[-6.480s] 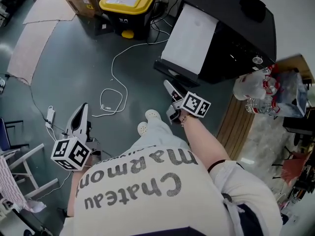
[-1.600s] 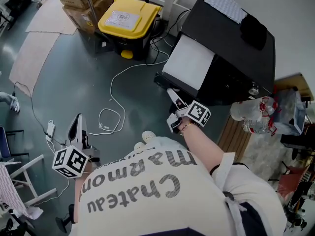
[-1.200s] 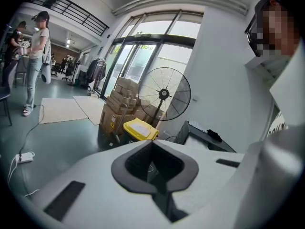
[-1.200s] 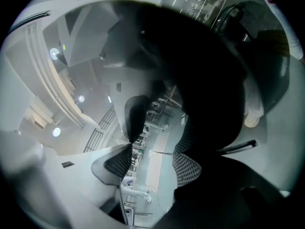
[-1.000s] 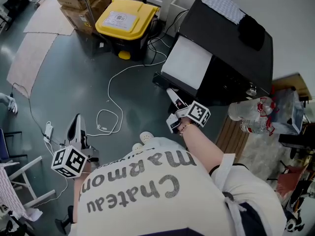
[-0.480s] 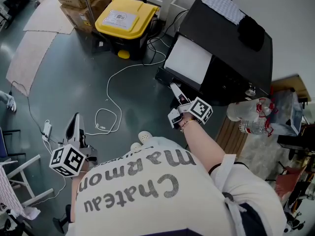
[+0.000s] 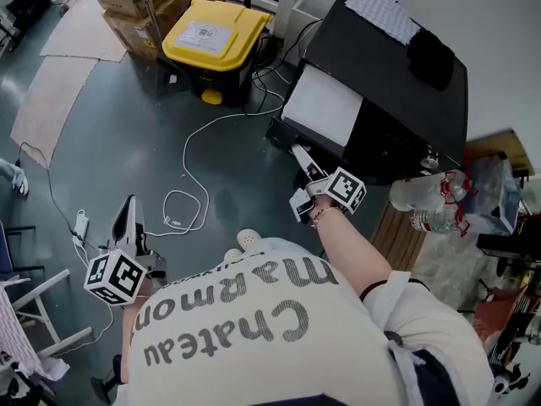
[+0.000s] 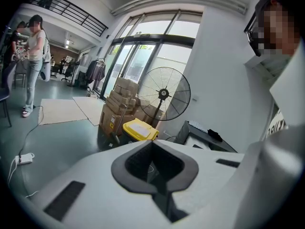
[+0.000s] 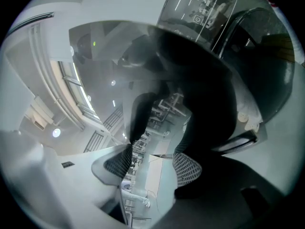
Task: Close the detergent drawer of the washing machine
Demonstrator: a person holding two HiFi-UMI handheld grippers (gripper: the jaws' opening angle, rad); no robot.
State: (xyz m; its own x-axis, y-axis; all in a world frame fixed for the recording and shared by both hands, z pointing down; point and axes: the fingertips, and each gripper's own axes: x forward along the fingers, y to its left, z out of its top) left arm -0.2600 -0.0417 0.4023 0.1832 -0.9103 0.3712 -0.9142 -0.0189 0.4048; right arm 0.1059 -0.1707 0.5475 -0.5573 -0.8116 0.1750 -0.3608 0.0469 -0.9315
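Right gripper view: the right gripper's (image 9: 150, 163) 2 jaws stand apart, clamping nothing, close to a glossy dark surface (mostly reflections, hard to read); in the head view its tip meets the detergent drawer (image 7: 283, 134) protruding from the washing machine (image 7: 397, 66); the left gripper's (image 8: 155, 168) jaws are together, empty.

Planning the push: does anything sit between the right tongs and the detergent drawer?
Nothing visible does. The right tongs, open and empty, sit right by the drawer, apparently the dark ledge jutting from the front of the washing machine.
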